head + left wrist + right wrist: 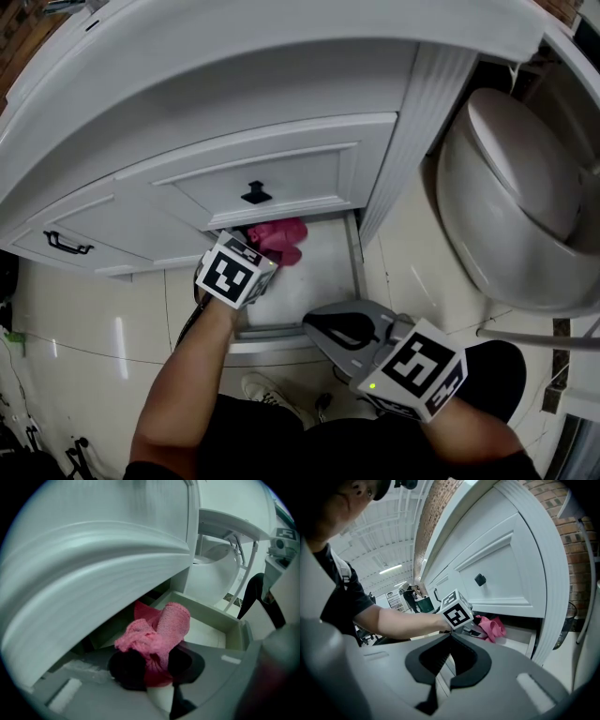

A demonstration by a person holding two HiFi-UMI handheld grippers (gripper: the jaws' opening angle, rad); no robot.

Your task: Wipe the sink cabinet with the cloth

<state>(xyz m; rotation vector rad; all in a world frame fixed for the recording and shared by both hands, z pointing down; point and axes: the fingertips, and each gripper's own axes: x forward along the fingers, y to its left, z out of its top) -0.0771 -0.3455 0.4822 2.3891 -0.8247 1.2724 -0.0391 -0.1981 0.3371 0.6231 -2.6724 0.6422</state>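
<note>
The left gripper (154, 667) pinched the cloth (157, 632) inside the drawer (211, 616) of the sink cabinet (281, 169), positioned for wiping; the right gripper (449, 641), jaws pressed together and empty, stood clear.

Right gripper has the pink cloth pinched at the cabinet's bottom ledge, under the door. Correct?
Wrong gripper. The left gripper view shows the left gripper shut on the pink cloth. The right gripper has its fingers together on nothing, held back from the cabinet. The rest stands: the cloth is at the bottom ledge, under the door.
</note>
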